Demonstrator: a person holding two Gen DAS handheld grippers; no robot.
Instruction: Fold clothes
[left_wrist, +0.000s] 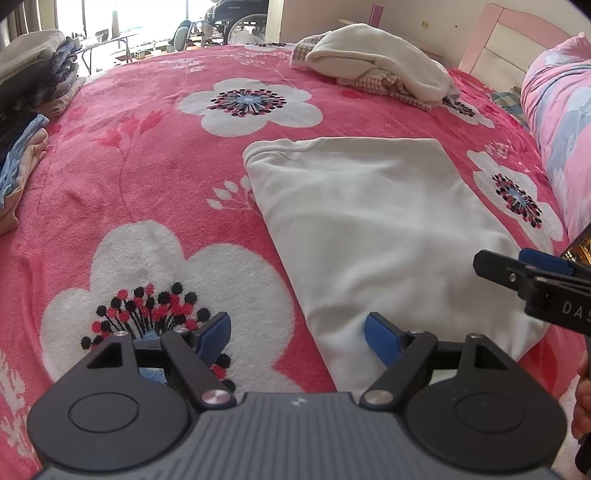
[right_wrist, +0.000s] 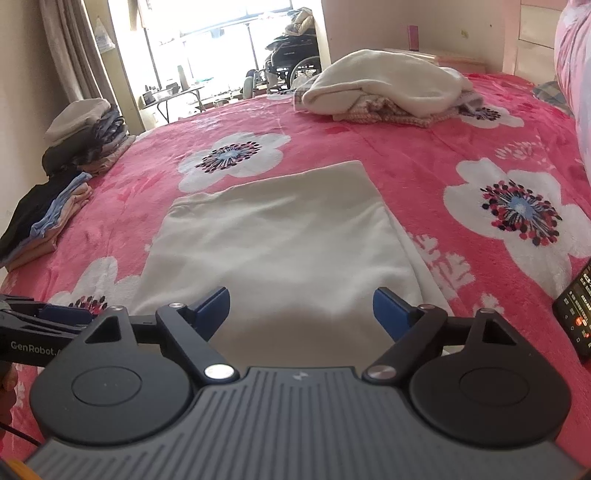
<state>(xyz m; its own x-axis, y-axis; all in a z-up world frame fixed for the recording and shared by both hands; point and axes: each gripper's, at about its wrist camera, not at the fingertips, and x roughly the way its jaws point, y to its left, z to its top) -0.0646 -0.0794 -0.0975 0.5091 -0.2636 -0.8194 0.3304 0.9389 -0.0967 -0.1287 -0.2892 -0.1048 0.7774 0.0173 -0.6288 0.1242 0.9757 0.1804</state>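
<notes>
A white garment (left_wrist: 373, 221) lies flat on the pink flowered bedspread (left_wrist: 147, 155), folded into a long rectangle. It also shows in the right wrist view (right_wrist: 280, 243). My left gripper (left_wrist: 297, 338) is open and empty, just above the garment's near left edge. My right gripper (right_wrist: 301, 308) is open and empty above the garment's near end. The right gripper also shows at the right edge of the left wrist view (left_wrist: 524, 269), and the left gripper shows at the left edge of the right wrist view (right_wrist: 55, 317).
A heap of unfolded cream and checked clothes (left_wrist: 380, 62) lies at the far side of the bed. Stacks of folded clothes (right_wrist: 62, 206) sit at the left edge. A pink quilt (left_wrist: 561, 122) is at the right. A phone (right_wrist: 576, 317) lies at the right.
</notes>
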